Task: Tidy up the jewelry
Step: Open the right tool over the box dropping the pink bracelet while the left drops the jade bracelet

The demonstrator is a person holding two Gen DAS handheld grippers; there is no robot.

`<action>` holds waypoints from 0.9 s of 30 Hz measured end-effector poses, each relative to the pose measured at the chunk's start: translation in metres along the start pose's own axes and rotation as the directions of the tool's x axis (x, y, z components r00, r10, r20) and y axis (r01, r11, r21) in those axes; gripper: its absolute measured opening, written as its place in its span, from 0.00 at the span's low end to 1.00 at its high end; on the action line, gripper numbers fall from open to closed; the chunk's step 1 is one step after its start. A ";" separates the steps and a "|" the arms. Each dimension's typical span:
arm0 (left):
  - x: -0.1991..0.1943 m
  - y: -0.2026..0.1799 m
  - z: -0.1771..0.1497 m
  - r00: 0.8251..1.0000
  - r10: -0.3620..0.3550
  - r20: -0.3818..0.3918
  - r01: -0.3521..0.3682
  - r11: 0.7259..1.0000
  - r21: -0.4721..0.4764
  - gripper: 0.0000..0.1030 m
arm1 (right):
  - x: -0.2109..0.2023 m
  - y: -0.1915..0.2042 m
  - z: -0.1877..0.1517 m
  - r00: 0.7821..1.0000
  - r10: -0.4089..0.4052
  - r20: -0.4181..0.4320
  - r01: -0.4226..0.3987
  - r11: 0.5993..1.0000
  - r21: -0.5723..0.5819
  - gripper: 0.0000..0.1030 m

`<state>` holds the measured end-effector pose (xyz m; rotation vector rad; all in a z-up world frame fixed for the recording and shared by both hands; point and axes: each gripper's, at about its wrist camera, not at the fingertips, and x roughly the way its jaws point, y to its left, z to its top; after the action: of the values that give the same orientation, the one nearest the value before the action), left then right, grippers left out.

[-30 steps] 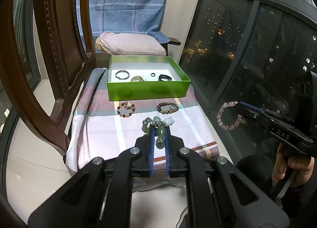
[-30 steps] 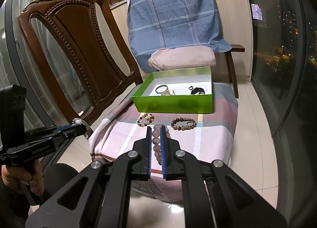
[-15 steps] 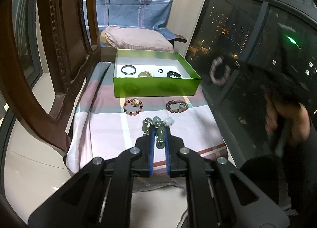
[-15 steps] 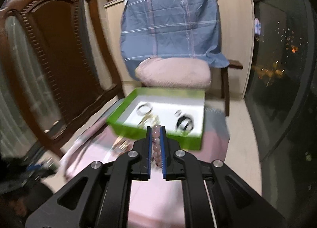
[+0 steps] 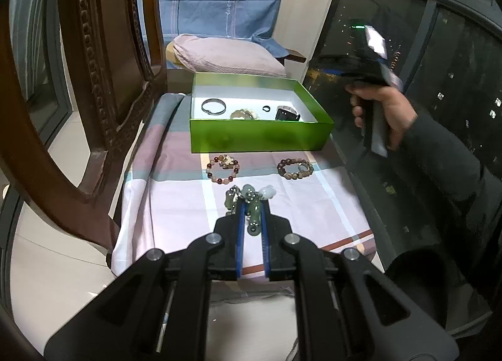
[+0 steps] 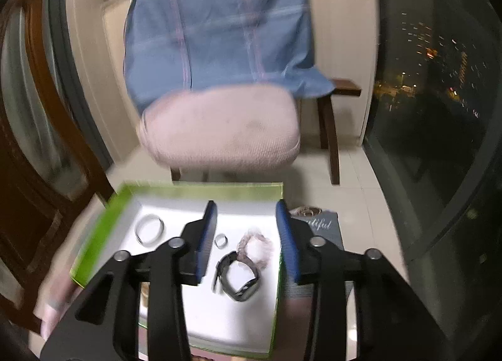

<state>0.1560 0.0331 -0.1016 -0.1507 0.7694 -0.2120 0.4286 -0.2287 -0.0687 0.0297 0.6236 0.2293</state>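
My left tongs [image 5: 252, 213] pinch the jade charm cluster [image 5: 251, 201] over the checked cloth; I should carry it level into the green box [image 5: 260, 138]. My right tongs [image 6: 246, 235], just opening above the box, stand spread, pink bead bracelet [image 6: 255, 245] dropped inside.

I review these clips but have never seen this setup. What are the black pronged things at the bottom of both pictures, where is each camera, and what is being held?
No robot here: a person holds a two-finger gripper in each hand, each with a camera looking along its fingers. The left gripper is shut on a jade charm bunch above the checked cloth, where two bead bracelets lie before the green box. The right gripper, over the box, has just been opening; the pink bead bracelet lies inside, released, beside a black watch, a ring and a bangle.
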 end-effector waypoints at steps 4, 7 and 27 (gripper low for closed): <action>0.008 0.003 0.005 1.000 0.005 -0.011 -0.005 1.000 -0.010 0.09 | -0.064 -0.010 -0.039 0.989 0.098 0.113 -0.106 0.992 0.064 0.58; 0.018 0.004 0.020 1.000 -0.005 -0.017 0.005 1.000 -0.012 0.09 | -0.110 -0.015 -0.089 0.979 0.112 0.169 -0.125 0.990 0.069 0.63; 0.179 -0.001 0.204 0.999 0.032 -0.043 -0.031 0.999 0.026 0.75 | -0.161 -0.035 -0.154 0.975 0.124 0.185 -0.147 0.982 0.117 0.63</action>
<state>0.4241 0.0003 -0.0767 -0.1103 0.8118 -0.1958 0.2196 -0.3052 -0.1049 0.2168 0.4589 0.3146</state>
